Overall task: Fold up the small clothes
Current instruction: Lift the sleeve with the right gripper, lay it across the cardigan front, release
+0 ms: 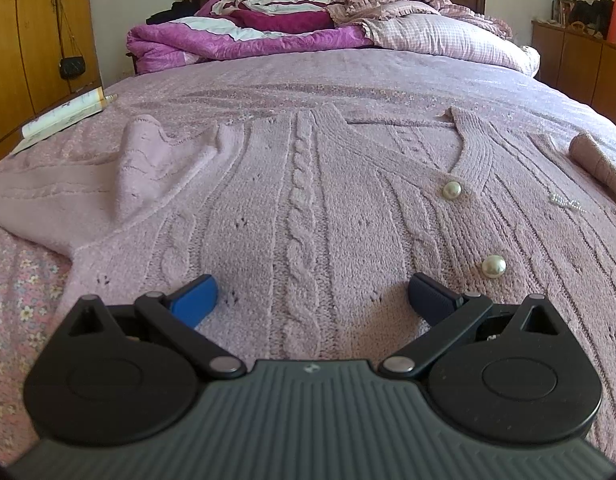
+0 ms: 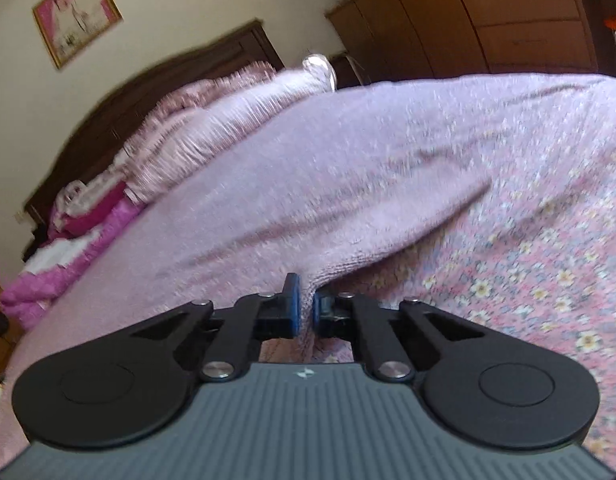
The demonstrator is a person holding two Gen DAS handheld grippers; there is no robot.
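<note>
on the bed (image 1: 387, 76), pink knit cardigan (image 1: 308, 200) lies flat, long axis running 6 to 12 from the left gripper (image 1: 311, 296). left jaws spread wide, pads resting on the hem either side of the cable rib, nothing pinched. right gripper (image 2: 304, 312) is clenched on a sleeve end (image 2: 308, 292); sleeve trails off toward 1 o'clock over the floral sheet (image 2: 547, 280). right hand is the one placed to carry the sleeve across the body; likely next fold. right view is blurred.

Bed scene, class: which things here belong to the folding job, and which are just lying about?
Job:
pink cardigan
left gripper, open over it
right gripper, shut on the cardigan's edge

Lying about:
heaped quilt
pillow
rolled paper
small black bag
framed picture
</note>
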